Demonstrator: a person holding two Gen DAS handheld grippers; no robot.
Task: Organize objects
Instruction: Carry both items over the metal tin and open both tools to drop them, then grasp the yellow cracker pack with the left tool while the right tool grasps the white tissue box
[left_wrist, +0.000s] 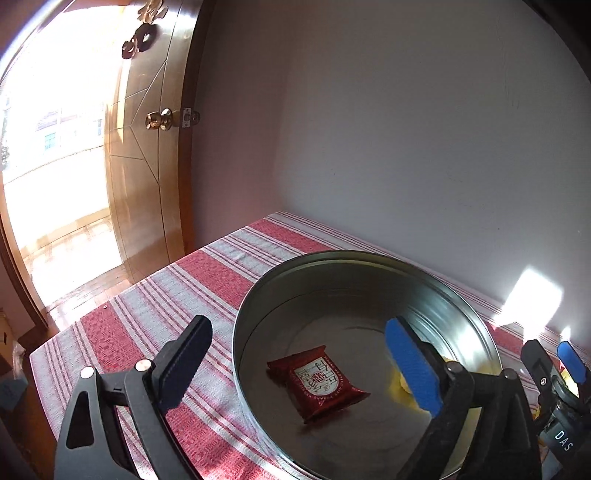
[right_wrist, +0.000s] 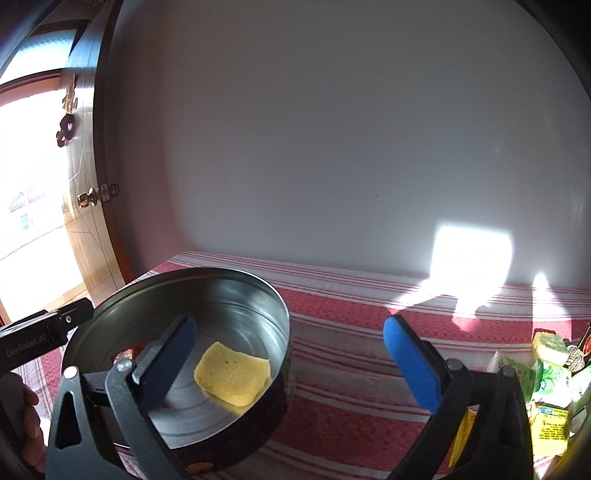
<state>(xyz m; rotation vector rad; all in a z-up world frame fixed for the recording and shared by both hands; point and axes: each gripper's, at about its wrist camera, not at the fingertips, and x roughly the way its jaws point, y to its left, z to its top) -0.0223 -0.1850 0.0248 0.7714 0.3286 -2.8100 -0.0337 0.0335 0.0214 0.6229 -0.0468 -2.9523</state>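
So far, I judge the sorting only partly done. On a red and white striped tablecloth stands a round metal tin, open at the top. Inside it lie two items: a red snack packet near the middle of the floor, and a yellow sponge toward the tin's 3 o'clock side as my left camera sees it. My left gripper hovers over the tin's 9 o'clock rim, jaws spread wide and holding nothing, one finger outside the wall and the blue-padded one above the inside. My right gripper hangs over the tin's 3 o'clock edge, jaws also wide and empty, the sponge just beyond its left finger. At 3 o'clock in the right camera, well apart from the tin, a pile of loose items waits on the cloth: green and yellow packets and another yellow sponge. Those appear to be what remains to go in.
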